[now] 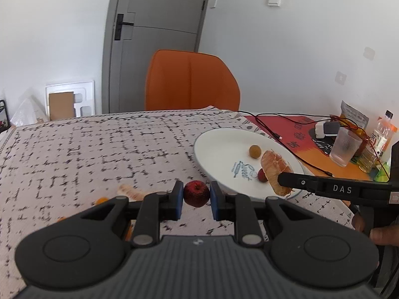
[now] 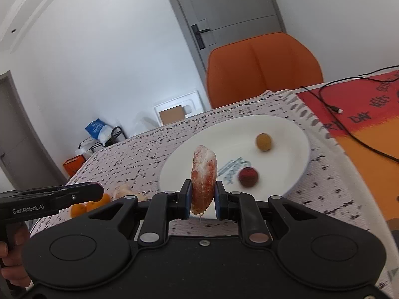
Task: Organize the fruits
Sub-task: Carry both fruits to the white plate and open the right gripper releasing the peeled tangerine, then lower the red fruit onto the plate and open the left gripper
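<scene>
My left gripper (image 1: 197, 198) is shut on a small dark red apple-like fruit (image 1: 196, 193), held above the patterned tablecloth just left of the white plate (image 1: 214, 147). My right gripper (image 2: 203, 198) is shut on a peeled pink grapefruit segment (image 2: 203, 178), held upright over the near rim of the plate (image 2: 294, 134). On the plate lie a small tan round fruit (image 2: 263, 142) and a small red fruit (image 2: 248, 177). Small oranges (image 2: 86, 206) and another peeled segment (image 2: 122, 191) lie on the cloth to the left.
An orange chair (image 1: 190, 82) stands behind the table. At the right lie a red-orange mat (image 1: 281, 127), black cables (image 1: 286, 117), a clear glass (image 1: 345, 148), a bottle (image 1: 381, 132) and a snack bag (image 1: 354, 115). A grey door is behind.
</scene>
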